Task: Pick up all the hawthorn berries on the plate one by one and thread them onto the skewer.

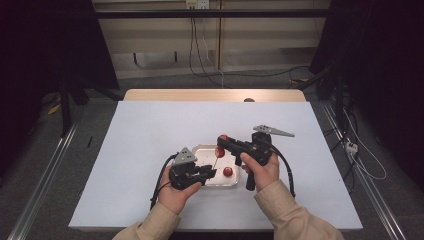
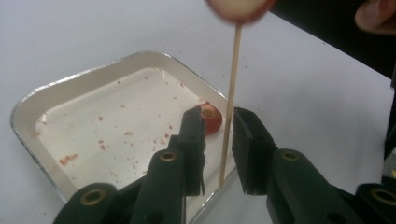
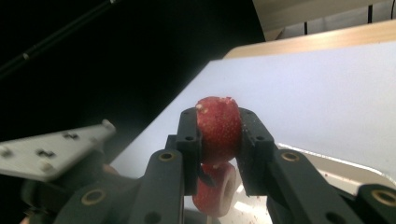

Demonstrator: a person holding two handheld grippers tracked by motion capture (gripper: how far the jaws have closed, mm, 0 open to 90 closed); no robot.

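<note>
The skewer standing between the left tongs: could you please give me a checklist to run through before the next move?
1. Right tongs shut on the red slice: ok.
2. Left tongs clamping the skewer: not ok, there is a gap beside the stick.
3. Skewer roughly upright: ok.
4. Threaded slice sitting at the skewer's top: ok.
5. Red slice lined up over the skewer tip: cannot tell.
6. Spare fruit waiting in the tray: ok.

Red fruit slice [image 3: 218, 128] clamped upright, second slice [image 3: 215, 189] below on thin skewer [image 2: 230, 102] (near vertical)
</note>
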